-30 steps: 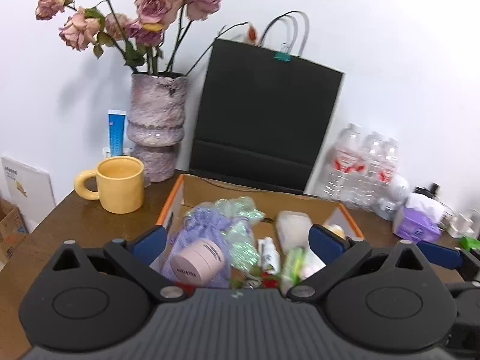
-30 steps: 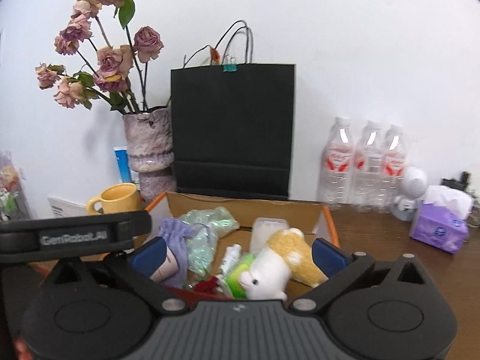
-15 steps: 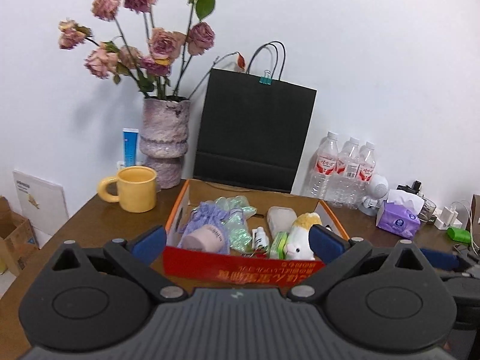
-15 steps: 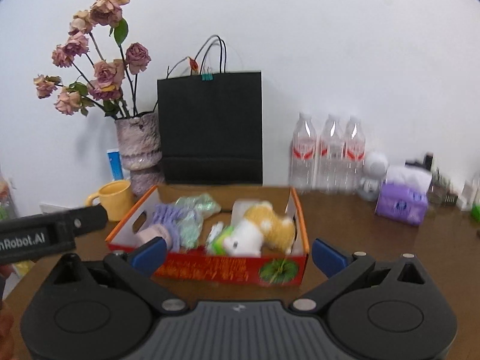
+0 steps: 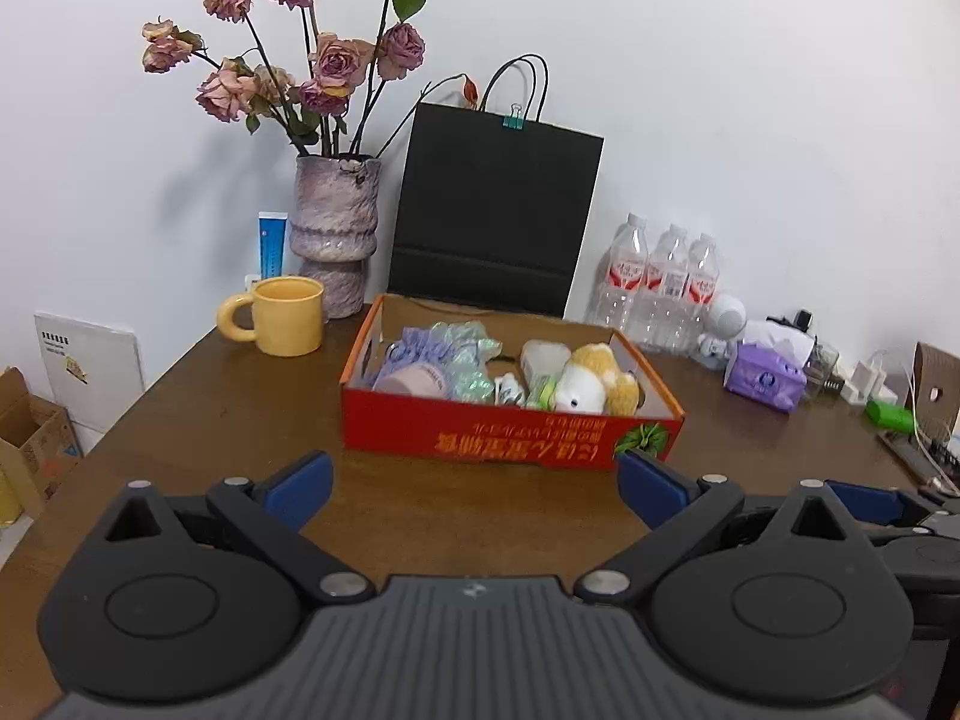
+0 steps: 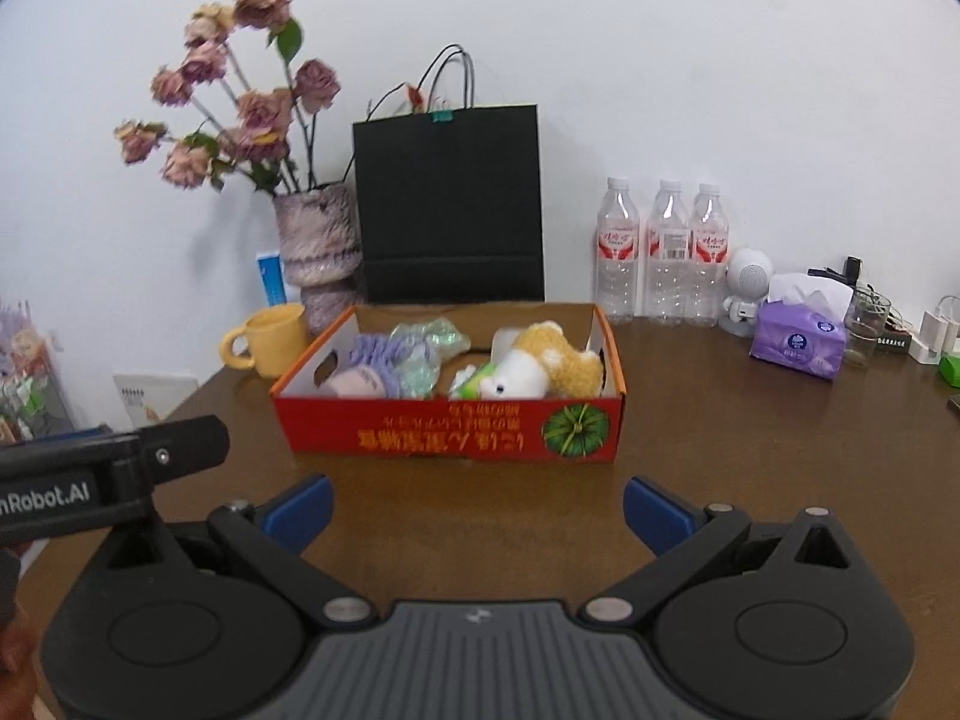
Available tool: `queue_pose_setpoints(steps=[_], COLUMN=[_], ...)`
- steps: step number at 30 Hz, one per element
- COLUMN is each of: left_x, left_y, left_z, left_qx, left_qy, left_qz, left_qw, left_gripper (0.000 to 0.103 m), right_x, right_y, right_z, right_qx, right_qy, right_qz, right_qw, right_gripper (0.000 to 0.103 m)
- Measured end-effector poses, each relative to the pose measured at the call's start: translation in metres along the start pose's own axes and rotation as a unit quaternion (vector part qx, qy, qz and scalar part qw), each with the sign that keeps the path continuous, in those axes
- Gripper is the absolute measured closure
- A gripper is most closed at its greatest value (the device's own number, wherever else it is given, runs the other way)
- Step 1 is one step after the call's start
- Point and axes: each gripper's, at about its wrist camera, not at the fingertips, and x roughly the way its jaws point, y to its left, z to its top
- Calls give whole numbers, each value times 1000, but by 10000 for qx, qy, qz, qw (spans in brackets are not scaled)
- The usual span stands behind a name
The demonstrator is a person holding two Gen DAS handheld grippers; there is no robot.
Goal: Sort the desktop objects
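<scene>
On the brown table (image 6: 750, 450), the red box (image 6: 456, 435) is sitting in the middle, holding a plush toy (image 6: 528, 369) and pouches. Both the left gripper (image 5: 474, 483) and the right gripper (image 6: 477, 504) are hanging before it, wide open and empty. Sorting is looking nearly done; the next move is probably choosing any remaining item. Small things deep inside the box are hard to identify.

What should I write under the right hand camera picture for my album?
Open right gripper facing a red box holding a plush toy, with a yellow mug beside it.
</scene>
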Motion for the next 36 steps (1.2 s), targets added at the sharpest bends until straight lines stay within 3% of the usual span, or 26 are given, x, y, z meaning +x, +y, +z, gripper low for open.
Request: queue_pose_setpoints(steps=[11, 23, 36], left_x=[-18, -13, -1], left_y=[1, 6, 7], left_z=[-19, -22, -20], left_qx=[75, 112, 217], left_qy=[-26, -1, 85], left_qz=[7, 323, 305], left_qw=[10000, 9994, 9993], left_gripper=[0, 0, 0], right_x=[-13, -2, 8], right_y=[5, -5, -3], right_z=[-16, -15, -9], right_qx=[-50, 86, 36], right_qy=[80, 168, 174], right_qz=[-123, -287, -281], right_qw=[9999, 9994, 9994], right_gripper=[0, 0, 0])
